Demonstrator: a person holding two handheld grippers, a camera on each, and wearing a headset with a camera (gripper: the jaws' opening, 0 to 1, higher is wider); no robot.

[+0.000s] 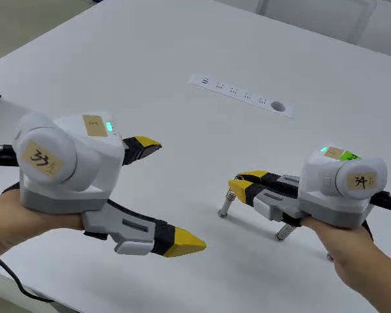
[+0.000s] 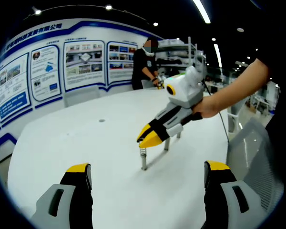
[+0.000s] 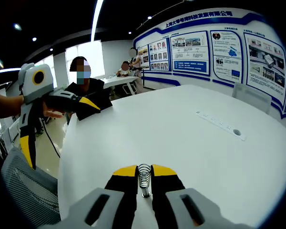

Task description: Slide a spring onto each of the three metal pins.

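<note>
My right gripper (image 1: 240,182) is shut on a small steel spring (image 3: 144,175), held upright over a metal pin (image 1: 225,207) that stands on the white table (image 1: 182,59). The spring's coils sit at the pin's top (image 2: 143,152), just under the yellow tips. A second pin with a spring (image 1: 285,231) stands below the right gripper's body, and a third pin (image 1: 329,256) peeks out by the right hand. My left gripper (image 1: 169,193) hovers to the left, wide open, holding nothing, with its jaws framing the pins (image 2: 148,176).
A white power strip (image 1: 240,95) lies further back on the table. A grey chair (image 2: 257,157) stands at the table's edge. A person (image 2: 145,67) stands beyond the table, and others sit near another table (image 3: 86,88).
</note>
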